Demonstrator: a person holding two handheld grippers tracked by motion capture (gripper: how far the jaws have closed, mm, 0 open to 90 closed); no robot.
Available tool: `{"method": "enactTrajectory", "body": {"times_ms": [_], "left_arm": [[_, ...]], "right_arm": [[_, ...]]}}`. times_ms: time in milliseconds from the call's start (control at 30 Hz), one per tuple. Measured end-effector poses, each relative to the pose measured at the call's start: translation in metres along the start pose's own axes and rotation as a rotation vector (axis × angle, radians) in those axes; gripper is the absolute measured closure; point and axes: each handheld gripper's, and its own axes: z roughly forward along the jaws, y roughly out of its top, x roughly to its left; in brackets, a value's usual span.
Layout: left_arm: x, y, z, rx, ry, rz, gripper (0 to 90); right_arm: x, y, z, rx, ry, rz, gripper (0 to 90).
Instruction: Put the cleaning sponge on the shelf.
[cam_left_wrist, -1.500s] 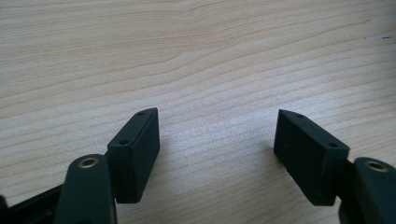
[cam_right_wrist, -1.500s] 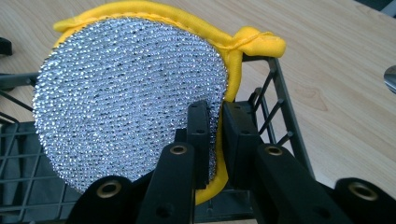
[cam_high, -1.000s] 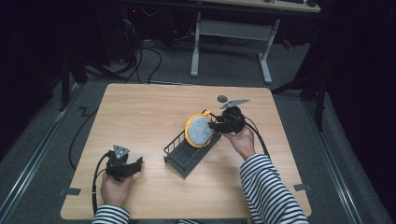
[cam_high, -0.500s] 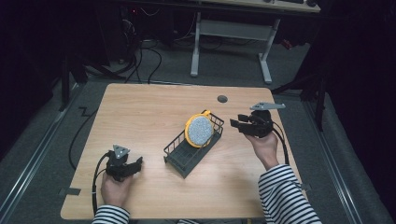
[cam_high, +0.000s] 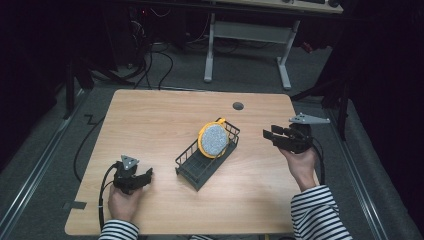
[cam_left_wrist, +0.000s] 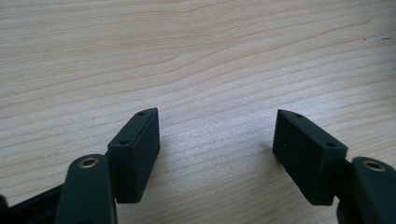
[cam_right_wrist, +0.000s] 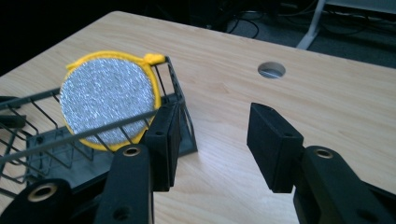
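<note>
A round silver scrub pad with a yellow rim (cam_high: 214, 139) (cam_right_wrist: 108, 100) stands on edge inside a dark wire basket (cam_high: 200, 165) (cam_right_wrist: 28, 140) at the table's middle. My right gripper (cam_high: 270, 136) (cam_right_wrist: 212, 135) is held to the right of the basket, open, nothing between its jaws. Its jaws point toward the basket's near corner. My left gripper (cam_high: 145, 177) (cam_left_wrist: 215, 140) rests on the table near the front left, open over bare wood.
A round cable hole (cam_high: 238, 106) (cam_right_wrist: 271, 69) sits near the table's far edge (cam_high: 200, 92). Cables and a desk frame (cam_high: 280, 55) lie on the floor beyond. Bare wood lies between the left gripper and the basket.
My right gripper let go of the scrub pad, left it in the basket and drew back to the right. The left gripper has stayed put.
</note>
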Motion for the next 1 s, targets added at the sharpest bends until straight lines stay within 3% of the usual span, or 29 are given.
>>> {"method": "enactTrajectory", "body": {"times_ms": [200, 633, 1000], "left_arm": [[0.000, 0.000, 0.000, 0.000, 0.000, 0.000, 32.4], [0.000, 0.000, 0.000, 0.000, 0.000, 0.000, 32.1], [0.000, 0.000, 0.000, 0.001, 0.001, 0.001, 32.0]], "right_arm": [[0.001, -0.007, -0.013, -0.016, -0.025, -0.013, 54.6], [-0.008, -0.041, -0.031, -0.028, -0.038, 0.044, 54.6], [-0.019, -0.089, -0.019, 0.000, -0.064, 0.123, 52.1]]}}
